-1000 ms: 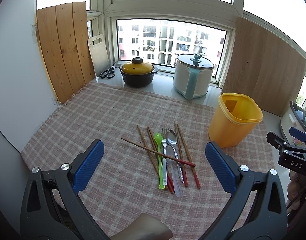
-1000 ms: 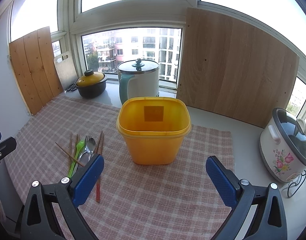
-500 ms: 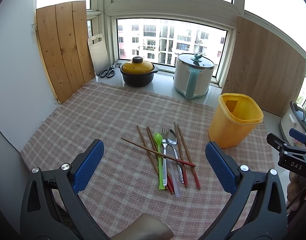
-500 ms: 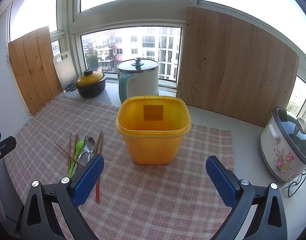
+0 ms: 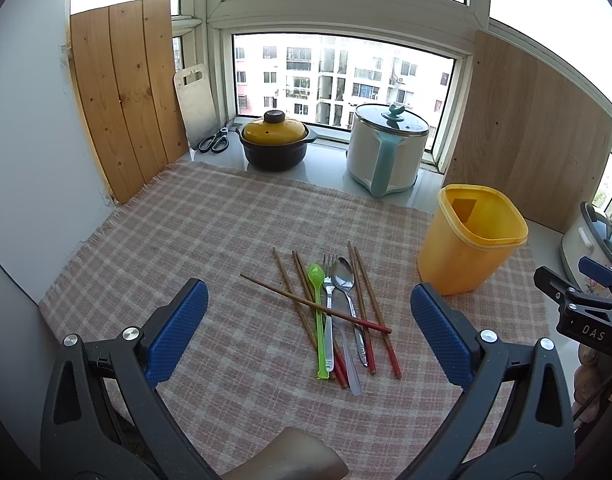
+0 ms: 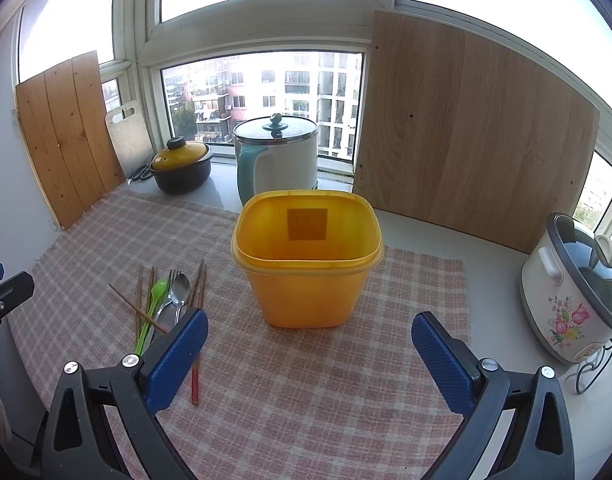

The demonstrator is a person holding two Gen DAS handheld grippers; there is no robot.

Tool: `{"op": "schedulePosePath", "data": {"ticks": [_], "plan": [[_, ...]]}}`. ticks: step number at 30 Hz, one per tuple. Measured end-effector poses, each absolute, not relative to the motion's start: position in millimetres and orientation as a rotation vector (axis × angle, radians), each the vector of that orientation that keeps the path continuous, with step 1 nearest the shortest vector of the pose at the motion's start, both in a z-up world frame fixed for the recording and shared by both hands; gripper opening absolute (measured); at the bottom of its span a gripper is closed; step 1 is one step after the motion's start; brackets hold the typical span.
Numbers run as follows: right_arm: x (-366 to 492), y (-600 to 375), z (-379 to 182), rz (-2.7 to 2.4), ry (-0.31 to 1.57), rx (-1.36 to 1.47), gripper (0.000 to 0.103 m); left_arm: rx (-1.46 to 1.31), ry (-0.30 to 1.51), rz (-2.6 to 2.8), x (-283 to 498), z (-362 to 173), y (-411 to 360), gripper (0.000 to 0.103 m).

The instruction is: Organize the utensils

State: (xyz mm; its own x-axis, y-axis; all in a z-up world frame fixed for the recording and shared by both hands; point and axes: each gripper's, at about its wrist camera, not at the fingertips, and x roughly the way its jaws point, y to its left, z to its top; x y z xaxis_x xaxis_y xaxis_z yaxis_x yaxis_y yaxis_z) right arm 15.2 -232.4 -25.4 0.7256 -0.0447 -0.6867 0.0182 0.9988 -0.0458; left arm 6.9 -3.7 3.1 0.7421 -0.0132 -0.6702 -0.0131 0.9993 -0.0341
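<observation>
A pile of utensils lies on the checked cloth (image 5: 209, 240): a green plastic spoon (image 5: 318, 320), a metal fork (image 5: 328, 320), a metal spoon (image 5: 346, 292) and several brown, red-tipped chopsticks (image 5: 314, 305). An empty yellow tub (image 5: 472, 254) stands upright to their right. My left gripper (image 5: 308, 334) is open and empty, held above the pile. My right gripper (image 6: 308, 354) is open and empty, in front of the yellow tub (image 6: 308, 272). The utensils (image 6: 165, 300) show left of it, partly hidden by its left finger.
On the sill at the back stand a black pot with a yellow lid (image 5: 274, 144), a white cooker (image 5: 384, 148), scissors (image 5: 214, 142) and a cutting board (image 5: 195, 106). Wooden panels (image 5: 123, 92) lean at both sides. A floral rice cooker (image 6: 574, 292) stands at the right.
</observation>
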Motion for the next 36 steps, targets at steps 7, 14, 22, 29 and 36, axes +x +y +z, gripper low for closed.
{"op": "schedulePosePath", "data": {"ticks": [7, 14, 22, 29, 36], "plan": [[15, -231, -27, -0.033, 0.761, -0.040, 0.103, -0.037, 0.737, 0.003, 10, 0, -7, 0.103], [19, -228, -28, -0.030, 0.777, -0.047, 0.103, -0.047, 0.750, 0.009, 12, -15, 0, 0.103], [23, -226, -32, -0.019, 0.799, -0.079, 0.103, -0.071, 0.810, 0.031, 15, -27, 19, 0.103], [27, -226, -33, 0.106, 0.759, -0.091, 0.103, -0.113, 0.854, 0.082, 17, -38, 31, 0.103], [30, -221, -40, 0.278, 0.777, -0.118, 0.095, -0.172, 0.860, 0.133, 13, -45, 39, 0.090]]}}
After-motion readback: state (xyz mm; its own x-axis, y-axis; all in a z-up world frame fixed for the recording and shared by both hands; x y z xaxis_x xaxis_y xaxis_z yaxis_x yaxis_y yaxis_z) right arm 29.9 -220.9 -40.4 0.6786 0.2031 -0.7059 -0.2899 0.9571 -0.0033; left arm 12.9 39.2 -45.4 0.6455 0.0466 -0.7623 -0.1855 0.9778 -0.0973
